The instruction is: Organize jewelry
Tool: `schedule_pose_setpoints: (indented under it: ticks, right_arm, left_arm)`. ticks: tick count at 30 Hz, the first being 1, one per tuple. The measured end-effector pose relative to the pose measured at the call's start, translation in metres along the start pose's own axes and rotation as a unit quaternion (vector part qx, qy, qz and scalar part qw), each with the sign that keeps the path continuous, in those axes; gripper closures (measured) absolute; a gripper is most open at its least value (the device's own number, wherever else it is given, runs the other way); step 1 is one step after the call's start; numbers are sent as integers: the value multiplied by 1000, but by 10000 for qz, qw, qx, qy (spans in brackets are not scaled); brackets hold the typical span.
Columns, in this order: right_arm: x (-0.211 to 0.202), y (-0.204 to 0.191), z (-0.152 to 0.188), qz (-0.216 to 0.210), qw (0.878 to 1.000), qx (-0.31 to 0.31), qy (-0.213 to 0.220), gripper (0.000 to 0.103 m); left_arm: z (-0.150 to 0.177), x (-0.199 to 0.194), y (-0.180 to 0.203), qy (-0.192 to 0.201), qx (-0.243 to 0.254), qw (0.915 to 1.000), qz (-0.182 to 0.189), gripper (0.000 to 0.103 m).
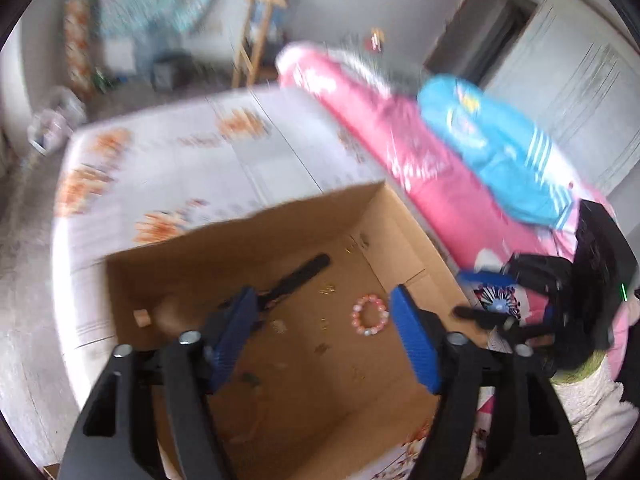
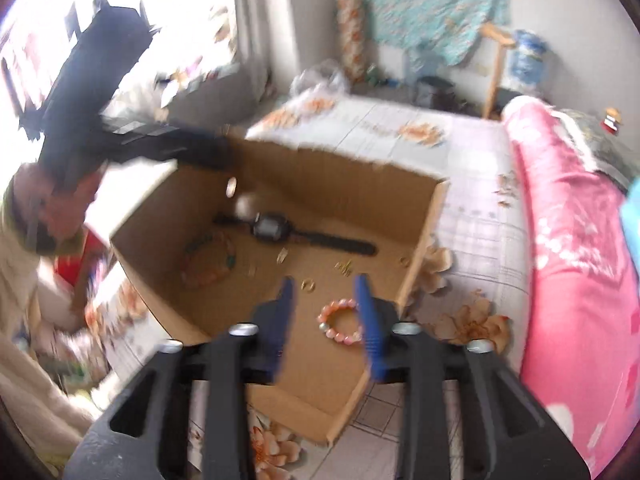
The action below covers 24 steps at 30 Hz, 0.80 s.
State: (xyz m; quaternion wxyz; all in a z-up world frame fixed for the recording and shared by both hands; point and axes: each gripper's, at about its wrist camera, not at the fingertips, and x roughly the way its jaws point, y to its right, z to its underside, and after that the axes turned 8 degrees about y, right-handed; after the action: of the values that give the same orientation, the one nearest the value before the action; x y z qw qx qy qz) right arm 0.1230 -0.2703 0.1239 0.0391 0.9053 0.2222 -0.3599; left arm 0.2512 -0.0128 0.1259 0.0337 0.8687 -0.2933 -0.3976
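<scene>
So the whole setup was a cardboard box [image 2: 416,216] sitting open on a bed with a floral sheet [image 2: 472,216], which I guess was the sorting bin, since pretty much all the jewelry was lying loose on its floor. Both grippers were pointed down into it from above.

The left gripper [image 1: 320,336] had its jaws spread wide with nothing between them, just hanging over the box. The right gripper [image 2: 326,312] was about half open and also empty. The pink bead bracelet [image 2: 340,322] lay flat on the cardboard in line with its gap but below the tips, not pinched at all.

Contents, as far as the blur allowed: a black wristwatch [image 2: 276,230] stretched out strap-flat across the middle, a bigger multicolour bead bracelet [image 2: 206,262] towards the left wall, the pink one nearer the front right, plus a scatter of tiny gold bits [image 2: 344,267], earrings or rings maybe, too small to say. A small pale cube [image 1: 143,317] sat by one wall in the left view.

My read: nothing was properly arranged yet, just gathered.
</scene>
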Motion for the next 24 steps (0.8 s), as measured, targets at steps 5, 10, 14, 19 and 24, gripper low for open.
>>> schedule_pose_setpoints:
  ticks: [5, 10, 14, 19, 24]
  right_arm:
    - [-14, 36, 13, 201, 9919, 1230, 258, 53]
    - [17, 58, 38, -21, 9751, 2203, -250, 52]
    - [26, 47, 50, -437, 9678, 2427, -497, 58]
    - [16, 33, 56, -348, 9680, 2426, -535, 58]
    - [-2, 21, 71, -291, 9651, 2555, -502, 58]
  left_arm:
    - [52, -70, -42, 1177, -521, 9883, -822, 15]
    - [110, -60, -85, 1147, -1766, 9737, -872, 15]
    - [130, -37, -89, 885, -2275, 9697, 8, 15]
    - [142, -38, -78, 970, -2314, 9680, 10, 15]
    - [159, -50, -73, 989, -2540, 9620, 168, 16]
